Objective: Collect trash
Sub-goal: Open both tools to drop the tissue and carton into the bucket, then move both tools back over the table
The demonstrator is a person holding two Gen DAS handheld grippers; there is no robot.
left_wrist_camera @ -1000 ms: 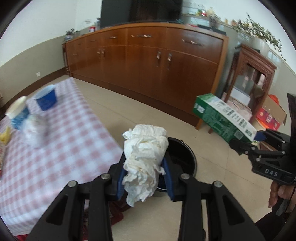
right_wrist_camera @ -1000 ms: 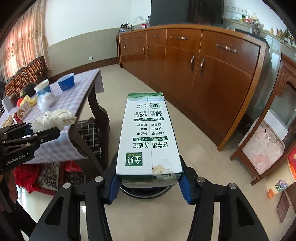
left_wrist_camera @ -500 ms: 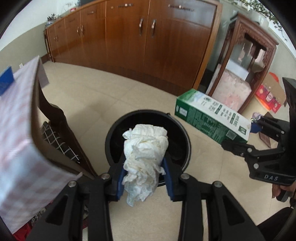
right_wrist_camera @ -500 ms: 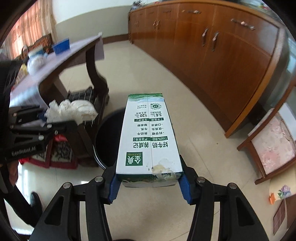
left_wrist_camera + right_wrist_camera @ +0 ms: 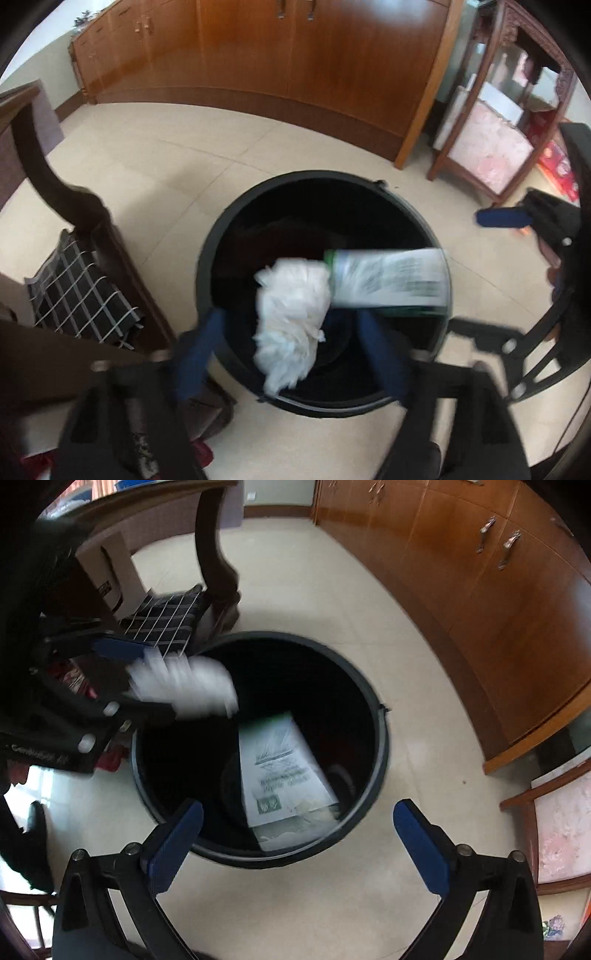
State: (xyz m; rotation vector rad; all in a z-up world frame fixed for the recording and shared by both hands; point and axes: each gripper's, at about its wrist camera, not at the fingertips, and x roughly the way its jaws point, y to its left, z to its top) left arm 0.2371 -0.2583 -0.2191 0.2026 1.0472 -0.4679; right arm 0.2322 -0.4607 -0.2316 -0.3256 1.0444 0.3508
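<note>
Both tools hung over the black bin on the tiled floor. The left tool had just been opening; its blue pads stood apart from the crumpled tissue, which was loose over the bin's mouth. The right tool had also just been opening, nothing between its pads. Its view showed the milk carton lying inside the bin, label up. The left view showed the carton only as a blur, right of the tissue.
</note>
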